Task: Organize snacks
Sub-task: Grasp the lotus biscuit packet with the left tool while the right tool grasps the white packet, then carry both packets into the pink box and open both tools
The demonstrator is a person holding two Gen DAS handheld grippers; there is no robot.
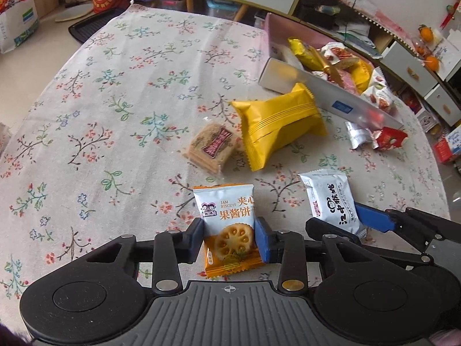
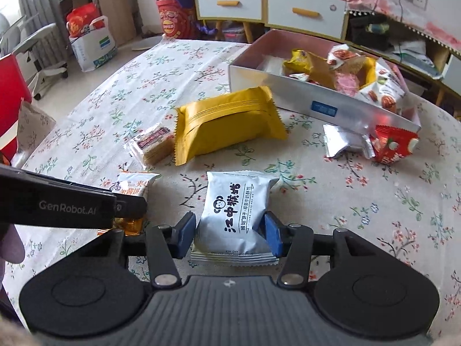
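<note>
White box (image 2: 288,92) holding assorted snack packets (image 2: 345,72), floral tablecloth (image 2: 173,66)

Each camera sat on its own gripper, looking steeply down and forward along the fingers, close over the floral tablecloth (image 1: 115,92). Both views shared the yellow packet (image 1: 279,121), the open box (image 2: 288,98) and, seemingly, the same drawer cabinet (image 2: 268,5) beyond.

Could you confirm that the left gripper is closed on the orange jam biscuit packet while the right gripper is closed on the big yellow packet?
Not quite: the right gripper is closed on the white packet, as the right wrist view shows. The big yellow packet lies free on the tablecloth. The left gripper does grip the orange jam biscuit packet.
</note>
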